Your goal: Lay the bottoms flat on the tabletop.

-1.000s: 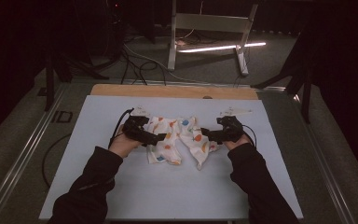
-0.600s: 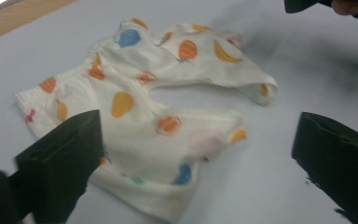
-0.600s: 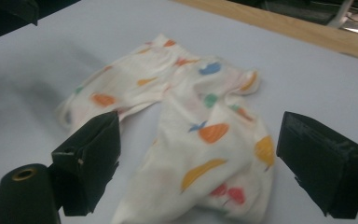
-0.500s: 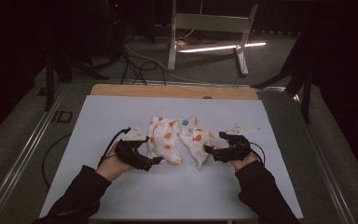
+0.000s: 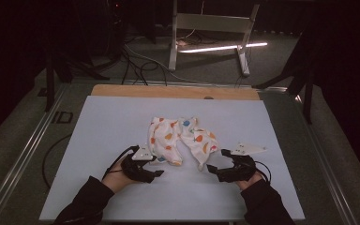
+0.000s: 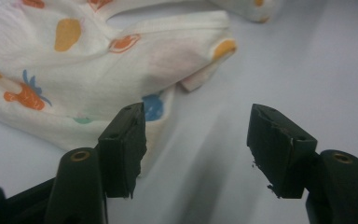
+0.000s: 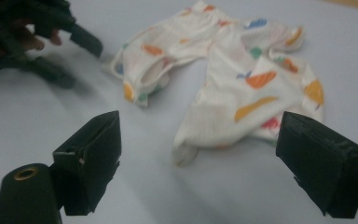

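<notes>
Garment (image 5: 180, 140): crumpled at centre of the counter (image 5: 122, 112)
Left gripper (image 5: 155, 168): lower left, forearm entering from the bottom edge; jaws spread, just been closing, nothing pinched, one tip beside the garment's hem
Right gripper (image 5: 217, 165): lower right, pointing inward; jaws spread wide, empty, short of the garment

– What's around the work surface?
– A pale blue mat (image 5: 122, 117) covers the table, with a wooden strip (image 5: 168, 92) bare along the far edge.
– And beyond?
– Dim grey floor (image 5: 272, 61), tangled black cables (image 5: 136, 61), a white metal frame (image 5: 211, 28) on two legs, and a bright light bar (image 5: 225, 47) glowing low between them
– Walls?
– Too dark to tell
</notes>
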